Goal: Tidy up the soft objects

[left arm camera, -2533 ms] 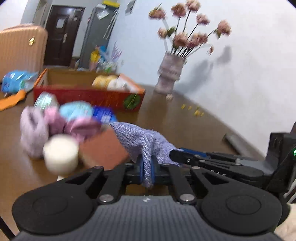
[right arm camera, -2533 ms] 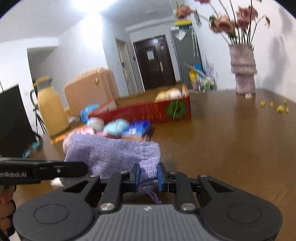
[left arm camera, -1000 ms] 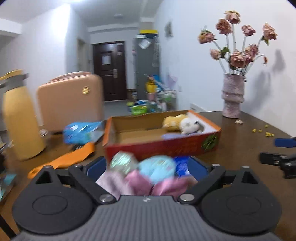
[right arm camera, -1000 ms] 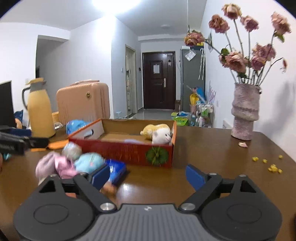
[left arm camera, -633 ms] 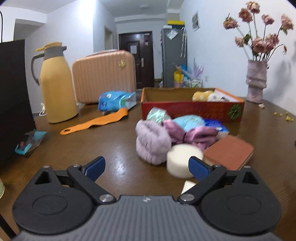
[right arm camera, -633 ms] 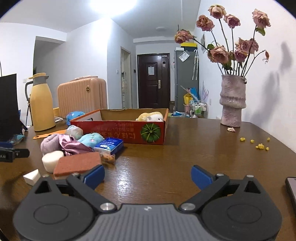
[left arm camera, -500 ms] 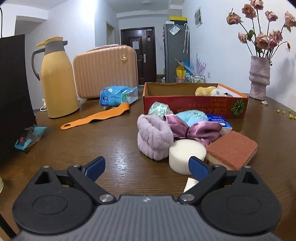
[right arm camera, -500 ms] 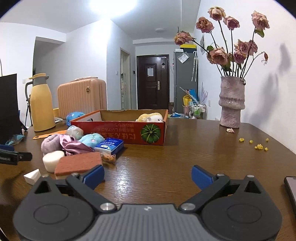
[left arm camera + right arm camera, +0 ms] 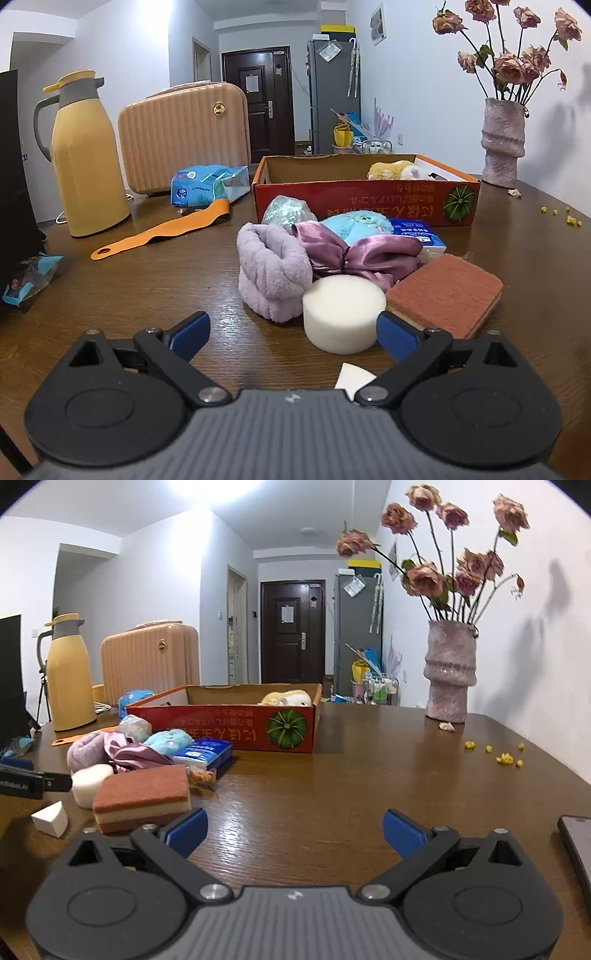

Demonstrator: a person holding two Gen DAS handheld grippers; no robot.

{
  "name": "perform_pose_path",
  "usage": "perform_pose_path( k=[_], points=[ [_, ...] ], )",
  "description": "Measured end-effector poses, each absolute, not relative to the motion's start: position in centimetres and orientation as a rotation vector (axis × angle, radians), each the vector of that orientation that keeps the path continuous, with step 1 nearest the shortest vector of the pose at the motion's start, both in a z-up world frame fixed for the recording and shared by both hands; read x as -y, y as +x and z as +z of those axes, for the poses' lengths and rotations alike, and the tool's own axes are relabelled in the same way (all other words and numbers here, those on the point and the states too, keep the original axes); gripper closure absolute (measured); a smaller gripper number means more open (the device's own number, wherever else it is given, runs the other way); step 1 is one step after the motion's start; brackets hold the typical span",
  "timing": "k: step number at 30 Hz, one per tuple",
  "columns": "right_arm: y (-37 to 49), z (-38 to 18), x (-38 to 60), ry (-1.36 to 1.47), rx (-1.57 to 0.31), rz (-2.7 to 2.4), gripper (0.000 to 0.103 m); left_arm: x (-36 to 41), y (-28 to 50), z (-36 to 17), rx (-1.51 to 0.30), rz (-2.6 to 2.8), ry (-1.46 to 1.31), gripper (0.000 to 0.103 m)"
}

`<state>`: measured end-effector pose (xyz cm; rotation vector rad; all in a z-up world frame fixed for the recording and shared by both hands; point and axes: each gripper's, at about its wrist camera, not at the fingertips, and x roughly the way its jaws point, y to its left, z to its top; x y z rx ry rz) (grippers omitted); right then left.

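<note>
Both sets of jaws stand wide apart and empty — the left gripper (image 9: 293,330) low over the worktop (image 9: 147,280), its right jaw just beside the white sponge (image 9: 343,317). The right gripper (image 9: 295,829), having just opened, has bare wood between its jaws; the red box (image 9: 229,720) lies at 11 o'clock.

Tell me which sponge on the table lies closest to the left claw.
The small white wedge sponge, partly hidden just before the left claw; the round white sponge and the brown-topped sponge lie further.
</note>
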<state>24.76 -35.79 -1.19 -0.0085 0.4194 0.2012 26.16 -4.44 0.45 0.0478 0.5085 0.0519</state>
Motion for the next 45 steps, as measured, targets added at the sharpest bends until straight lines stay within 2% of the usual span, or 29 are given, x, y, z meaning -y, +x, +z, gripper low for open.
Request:
perform_pose_path(
  k=[7, 11, 14, 18, 25, 36, 45],
  points=[
    [24.8, -1.6, 36.8, 0.040, -0.438, 0.219, 0.002, 4.3, 25.3, 0.6, -0.509, 0.022, 0.015, 0.005],
    [23.3, -0.3, 39.7, 0.048, -0.355, 0.204, 0.004, 4.6, 24.7, 0.9, -0.499, 0.001, 0.019, 0.005],
    [22.2, 1.9, 45.0, 0.004, -0.279, 0.213, 0.002, 4.6, 24.4, 1.2, -0.488, -0.004, 0.019, 0.005],
    [23.2, 4.0, 53.0, 0.041, -0.273, 0.201, 0.002, 4.7, 24.1, 1.6, -0.466, 0.016, 0.000, 0.005],
    [26.9, 2.9, 62.3, 0.181, -0.395, 0.208, 0.002, 4.4, 23.4, 2.4, -0.437, 0.056, -0.050, 0.005],
    [29.4, -0.3, 61.4, 0.118, -0.468, 0.171, 0.003, 3.1, 22.6, 2.3, -0.440, 0.094, -0.049, 0.005],
    [34.5, 1.5, 62.2, 0.151, -0.455, 0.157, 0.004, 3.2, 22.9, 2.4, -0.432, 0.087, -0.045, 0.005]
  ],
)
